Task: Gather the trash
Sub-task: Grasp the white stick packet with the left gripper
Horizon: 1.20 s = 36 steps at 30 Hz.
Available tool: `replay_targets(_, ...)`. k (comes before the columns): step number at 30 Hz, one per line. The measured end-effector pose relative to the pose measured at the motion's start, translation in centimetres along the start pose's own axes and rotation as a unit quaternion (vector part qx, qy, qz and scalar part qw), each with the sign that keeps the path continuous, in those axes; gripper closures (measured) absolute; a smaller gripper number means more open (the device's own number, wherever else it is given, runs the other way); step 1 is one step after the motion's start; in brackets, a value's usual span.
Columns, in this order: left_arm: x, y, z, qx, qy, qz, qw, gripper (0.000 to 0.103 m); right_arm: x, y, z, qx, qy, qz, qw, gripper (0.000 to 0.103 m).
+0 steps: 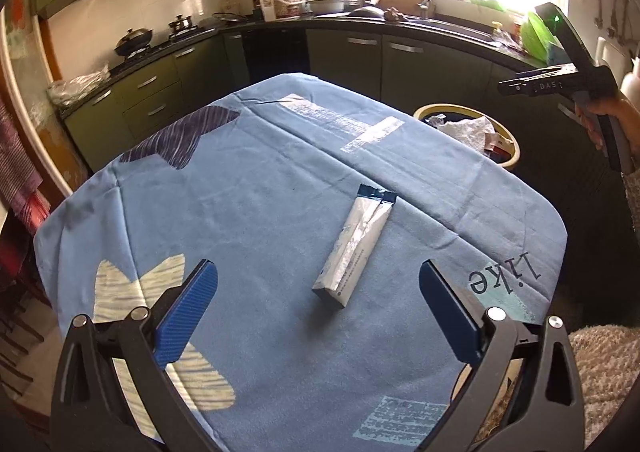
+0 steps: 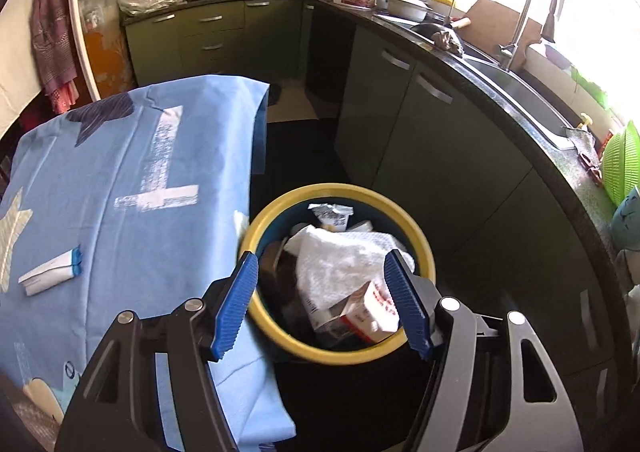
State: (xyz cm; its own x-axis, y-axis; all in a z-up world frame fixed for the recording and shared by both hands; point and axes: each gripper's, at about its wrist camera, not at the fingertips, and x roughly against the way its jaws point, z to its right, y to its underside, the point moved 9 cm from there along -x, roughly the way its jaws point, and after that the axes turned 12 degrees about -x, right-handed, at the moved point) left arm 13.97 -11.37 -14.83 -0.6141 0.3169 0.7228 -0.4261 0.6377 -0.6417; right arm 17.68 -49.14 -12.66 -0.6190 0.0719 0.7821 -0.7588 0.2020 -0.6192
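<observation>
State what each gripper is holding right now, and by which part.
Nothing is held. The left gripper is open above the packet on the table, and the right gripper is open over the trash bin, fingers empty.

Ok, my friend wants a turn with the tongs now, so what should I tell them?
Left tongs: open, nothing in them, pointing down at the long white wrapper lying on the blue tablecloth.
Right tongs: open, nothing in them, held over the yellow-rimmed bin beside the table.
Done: a white paper towel, a small carton and other scraps are already in the bin.
Left: pick up the wrapper and drop it in the bin. It looks like the only trash on the cloth.
</observation>
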Motion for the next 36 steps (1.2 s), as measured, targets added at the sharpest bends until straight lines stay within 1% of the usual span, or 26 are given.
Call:
replay_targets(3,-1.8,-1.2,0.8,-0.060,0.014,-0.009,0.9981,0.007,0.3,2.1,-1.0,-0.016,-0.036,-0.007,0.999,0.034)
replay_targets(5,-3.3,-1.6,1.4,-0.085,0.032,-0.023,0.9956,0.007,0.5,3.3,-1.6,-0.022,-0.049,-0.013,0.998,0.034)
replay_targets(7,-4.6,-1.6,2.0,-0.093,0.066,-0.036,0.9929,0.007,0.3,4.3,-1.9,-0.029,-0.064,-0.022,0.997,0.034)
replay_targets(9,-5.8,-1.6,2.4,-0.088,0.101,-0.041,0.9902,0.007,0.1,5.0,-2.3,-0.037,-0.085,-0.035,0.995,0.033)
replay_targets(11,-6.7,-1.7,2.6,-0.082,0.125,-0.049,0.9876,0.007,-0.2,5.4,-2.2,-0.042,-0.088,-0.039,0.994,0.033)
replay_targets(12,-7.2,-1.8,2.6,-0.078,0.134,-0.052,0.9865,0.009,-0.3,5.4,-2.2,-0.044,-0.087,-0.039,0.994,0.033)
replay_targets(14,-8.1,-1.7,2.7,-0.074,0.148,-0.063,0.9842,0.016,-0.4,5.4,-2.1,-0.049,-0.097,-0.040,0.993,0.033)
replay_targets(16,-8.8,-1.5,2.8,-0.069,0.163,-0.074,0.9815,0.030,-0.5,5.4,-2.2,-0.052,-0.105,-0.041,0.992,0.032)
replay_targets(18,-9.5,-1.2,2.8,-0.067,0.168,-0.084,0.9798,0.034,-0.3,5.3,-2.3,-0.054,-0.113,-0.041,0.991,0.031)
replay_targets(23,-9.7,-1.1,2.9,-0.074,0.166,-0.089,0.9794,0.038,-0.2,5.4,-2.6,-0.055,-0.121,-0.040,0.990,0.030)
replay_targets(25,-9.7,-1.2,3.0,-0.081,0.160,-0.089,0.9797,0.047,-0.1,5.4,-2.6,-0.057,-0.123,-0.040,0.990,0.030)
replay_targets(29,-9.4,-1.3,3.3,-0.091,0.155,-0.090,0.9795,0.059,-0.1,5.5,-2.3,-0.063,-0.125,-0.040,0.989,0.029)
replay_targets(31,-9.3,-1.3,3.3,-0.092,0.154,-0.090,0.9796,0.071,-0.1,5.6,-2.3,-0.065,-0.125,-0.040,0.989,0.029)
replay_targets(32,-9.3,-1.3,3.4,-0.092,0.155,-0.091,0.9795,0.073,-0.1,5.6,-2.3,-0.065,-0.126,-0.040,0.989,0.029)
replay_targets(36,-9.0,-1.2,3.5,-0.093,0.153,-0.093,0.9794,0.075,0.0,5.7,-2.3,-0.069,-0.129,-0.039,0.989,0.029)
